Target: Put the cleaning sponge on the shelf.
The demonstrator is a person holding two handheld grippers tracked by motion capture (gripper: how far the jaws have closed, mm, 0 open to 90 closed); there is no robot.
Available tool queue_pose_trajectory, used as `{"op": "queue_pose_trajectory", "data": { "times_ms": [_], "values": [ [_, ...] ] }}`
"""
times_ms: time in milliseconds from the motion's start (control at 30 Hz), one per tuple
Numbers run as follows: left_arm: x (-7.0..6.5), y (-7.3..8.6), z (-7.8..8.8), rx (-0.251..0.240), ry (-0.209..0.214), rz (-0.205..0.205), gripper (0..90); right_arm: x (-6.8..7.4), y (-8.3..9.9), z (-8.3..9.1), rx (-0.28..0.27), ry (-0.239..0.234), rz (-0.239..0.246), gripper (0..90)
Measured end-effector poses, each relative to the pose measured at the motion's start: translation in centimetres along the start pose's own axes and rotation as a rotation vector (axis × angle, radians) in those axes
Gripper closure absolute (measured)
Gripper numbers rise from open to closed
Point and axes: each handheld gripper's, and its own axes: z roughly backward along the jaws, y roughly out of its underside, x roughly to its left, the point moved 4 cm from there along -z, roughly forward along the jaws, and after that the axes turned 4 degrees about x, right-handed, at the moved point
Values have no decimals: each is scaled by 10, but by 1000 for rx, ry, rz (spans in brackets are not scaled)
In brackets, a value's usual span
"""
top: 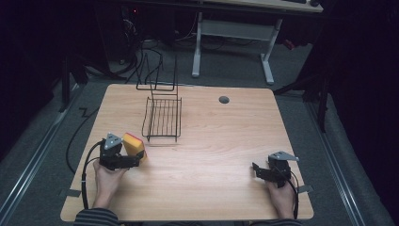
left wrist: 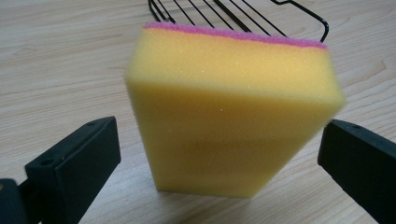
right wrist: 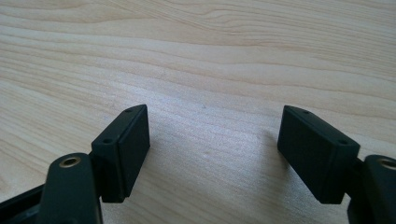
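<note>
My left gripper [left wrist: 219,154] stood spread wide, its 2 black jaws flanking the yellow sponge [left wrist: 233,116] without touching it; a gap showed on each side in the left gripper view. The sponge, with its pink scouring layer at the far edge, rested on the wooden table [top: 211,155] just in front of that gripper, near the front left corner of the black wire rack [top: 162,117], which lay a little beyond it.

My right gripper [right wrist: 212,140] sat well apart at the table's right side, jaws also spread, with bare wood between them.

I judged the main risk to be the closing itself. The sponge sat closer to 1 jaw than the other, so the nearer one would have met it first and could have pushed or twisted it across the smooth table before the other arrived. Soft foam also gives under pressure: a shallow pinch near the front edge might have let it squeeze out, or sag and catch on the rack's front wire if I carried it there low.
</note>
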Motion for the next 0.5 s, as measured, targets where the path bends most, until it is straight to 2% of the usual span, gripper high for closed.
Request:
{"op": "queue_pose_trajectory", "data": {
  "times_ms": [367,500],
  "values": [
    [2,1,-12,11,-6,12,13,0,0,0,0,0,0,256],
    [1,2,-14,12,-9,-1,72,0,0,0,0,0,0,256]
  ]
}}
